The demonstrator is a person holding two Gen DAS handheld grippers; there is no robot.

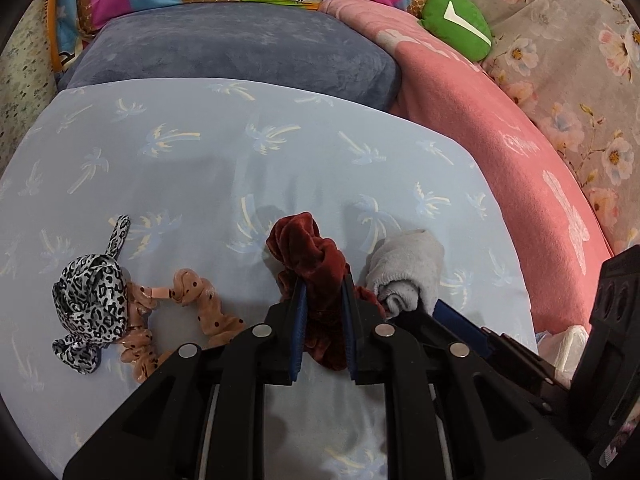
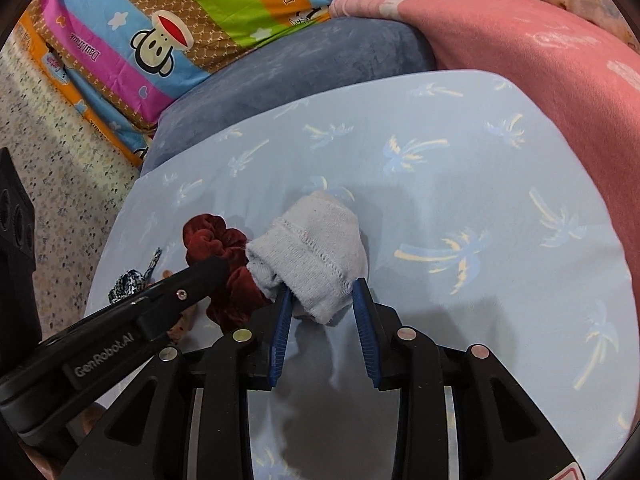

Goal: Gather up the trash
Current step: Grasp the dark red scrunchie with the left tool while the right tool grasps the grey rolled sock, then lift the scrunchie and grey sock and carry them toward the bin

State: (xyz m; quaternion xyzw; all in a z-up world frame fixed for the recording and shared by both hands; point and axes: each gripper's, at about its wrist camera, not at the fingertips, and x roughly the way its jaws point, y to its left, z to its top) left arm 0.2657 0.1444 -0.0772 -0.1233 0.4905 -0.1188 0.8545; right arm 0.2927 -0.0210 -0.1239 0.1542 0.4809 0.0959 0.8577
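Pale-blue palm-print sheet (image 1: 240,152) — left gripper (image 1: 324,284) clamping red scrunchie (image 1: 308,248), right gripper (image 2: 322,292) clamping grey sock (image 2: 312,252).

The left gripper (image 1: 323,292) clamps a red scrunchie (image 1: 310,256), with a grey sock (image 1: 406,266) just right of it.

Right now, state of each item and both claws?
left claw: shut on the red velvet scrunchie
right claw: shut on the grey sock
leopard-print scrunchie: loose on the blue sheet, untouched
tan dotted scrunchie: lying flat beside it, touching
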